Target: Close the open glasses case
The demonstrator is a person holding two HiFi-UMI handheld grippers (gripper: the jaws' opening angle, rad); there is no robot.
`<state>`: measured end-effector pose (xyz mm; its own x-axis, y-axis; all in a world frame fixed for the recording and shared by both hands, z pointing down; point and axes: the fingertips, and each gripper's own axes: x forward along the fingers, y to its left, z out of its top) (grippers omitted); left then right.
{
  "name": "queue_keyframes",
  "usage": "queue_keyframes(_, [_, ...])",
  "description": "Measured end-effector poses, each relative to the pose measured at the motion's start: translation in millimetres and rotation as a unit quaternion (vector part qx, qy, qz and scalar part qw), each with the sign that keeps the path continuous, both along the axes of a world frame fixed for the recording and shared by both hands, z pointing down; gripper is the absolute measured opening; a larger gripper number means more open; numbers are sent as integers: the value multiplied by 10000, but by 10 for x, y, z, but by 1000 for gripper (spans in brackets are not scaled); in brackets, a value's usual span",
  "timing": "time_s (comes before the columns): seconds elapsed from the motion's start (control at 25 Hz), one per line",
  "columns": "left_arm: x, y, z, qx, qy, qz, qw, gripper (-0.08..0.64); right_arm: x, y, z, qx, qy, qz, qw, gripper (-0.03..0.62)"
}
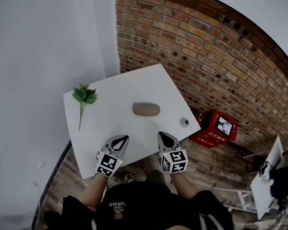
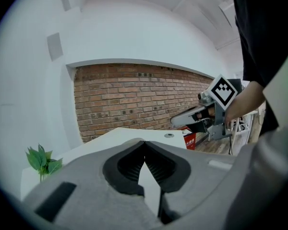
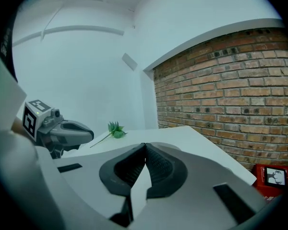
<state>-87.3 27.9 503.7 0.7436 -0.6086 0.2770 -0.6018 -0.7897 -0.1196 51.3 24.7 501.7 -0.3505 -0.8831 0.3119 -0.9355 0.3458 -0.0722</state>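
- My left gripper and right gripper are both pinched together, empty.
- The glasses case at twelve o'clock looks closed; I'd hold clear and check its seam.

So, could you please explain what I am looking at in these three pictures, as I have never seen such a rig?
No robot here: a person holds a grey two-jaw left gripper and right gripper, each bearing a marker cube. One picture comes from a camera on the person's head, looking down; the other two ride on the grippers and look along their jaws. On the white square table lie a green leafy sprig, a grey-brown oval glasses case, which looks closed, and a small round grey object near the right edge. Both grippers are shut and hold nothing.
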Motion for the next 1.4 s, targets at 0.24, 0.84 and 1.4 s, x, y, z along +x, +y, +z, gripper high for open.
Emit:
queue_keyframes(0.24, [115,169,-86,-22,80,-316,9995,11,116,215,-35,-137,-27,-485,9987,0])
queue_keyframes(0.84, [393,797,-191,-118,243,-1068,9939,11,393,777,-89,-325,77,-1421,9893,0])
queue_keyframes(1.4, [677,1141,-207,16,380,-1400,9894,11,674,1084,-60,-345,78,-1577,9868,-2])
